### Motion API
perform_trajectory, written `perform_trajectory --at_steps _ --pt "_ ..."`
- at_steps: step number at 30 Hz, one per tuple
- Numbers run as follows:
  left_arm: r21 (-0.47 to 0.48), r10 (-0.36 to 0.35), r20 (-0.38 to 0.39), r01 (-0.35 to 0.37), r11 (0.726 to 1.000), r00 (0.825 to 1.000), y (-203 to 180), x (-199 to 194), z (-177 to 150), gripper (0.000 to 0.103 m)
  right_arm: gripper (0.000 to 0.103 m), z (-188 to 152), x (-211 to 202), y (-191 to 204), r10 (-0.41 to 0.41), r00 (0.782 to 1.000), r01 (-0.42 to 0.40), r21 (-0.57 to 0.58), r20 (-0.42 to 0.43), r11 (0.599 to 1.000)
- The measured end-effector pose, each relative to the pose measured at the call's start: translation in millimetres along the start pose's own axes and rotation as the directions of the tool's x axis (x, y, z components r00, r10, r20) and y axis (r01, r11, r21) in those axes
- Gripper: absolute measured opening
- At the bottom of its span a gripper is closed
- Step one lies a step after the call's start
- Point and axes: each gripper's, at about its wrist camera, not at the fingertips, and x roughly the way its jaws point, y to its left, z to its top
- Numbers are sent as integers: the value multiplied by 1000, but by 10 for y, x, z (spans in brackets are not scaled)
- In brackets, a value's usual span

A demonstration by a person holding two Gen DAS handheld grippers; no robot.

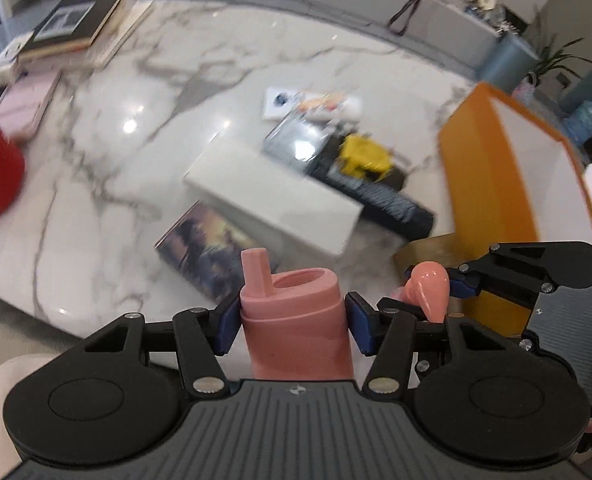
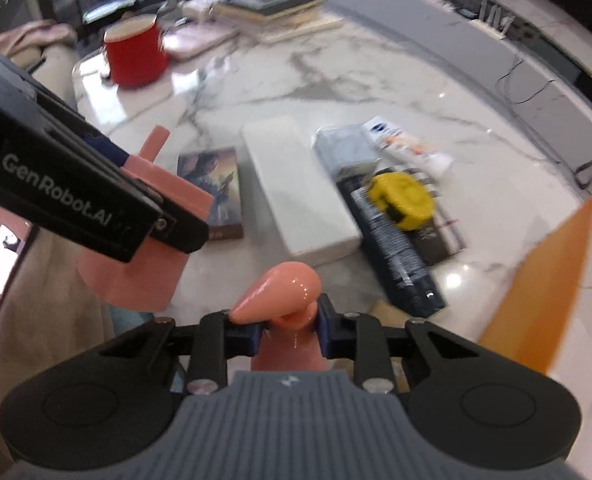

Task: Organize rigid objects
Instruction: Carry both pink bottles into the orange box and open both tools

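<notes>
My left gripper [image 1: 292, 320] is shut on a pink bottle body [image 1: 296, 320] with a side spout, held above the near edge of the marble table [image 1: 144, 92]. My right gripper [image 2: 284, 326] is shut on the neck of a glossy pink pump head [image 2: 280, 292]. In the left wrist view the right gripper [image 1: 447, 284] with the pump head [image 1: 429, 284] sits just right of the bottle. In the right wrist view the left gripper [image 2: 108, 168] and the bottle [image 2: 156, 232] are at the left. The two parts are apart.
On the table lie a white box [image 1: 272, 204], a picture box [image 1: 208, 248], a dark pack [image 2: 395, 252], a yellow object [image 2: 401, 198], a tube [image 2: 407, 148], a red cup [image 2: 136, 56] and stacked books [image 1: 76, 20]. An orange box [image 1: 491, 184] stands at the right.
</notes>
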Motion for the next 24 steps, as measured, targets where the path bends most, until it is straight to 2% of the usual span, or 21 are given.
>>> perform_trajectory --at_steps 6,10,14,17,20,24 --pt "78 -30 89 23 997 996 -308 -267 60 63 25 -20 -504 -140 -65 992 58 67 106 996" --pt "128 -81 150 62 990 985 -568 -420 156 63 25 -41 -949 -331 -133 971 108 127 199 986" --pt "219 -170 206 124 968 964 -938 -518 224 63 25 -136 -1399 -620 -231 941 176 223 249 959" --pt "316 -257 222 180 932 941 -1290 -518 238 63 25 -310 -1611 -895 -291 930 212 320 224 924" --pt "416 -330 207 222 882 921 -1654 -400 200 63 26 -575 -1651 -1184 -315 936 223 431 155 874" --pt "534 -373 161 237 812 914 -2039 -70 82 63 26 -979 -1524 -1502 -292 954 202 581 66 789"
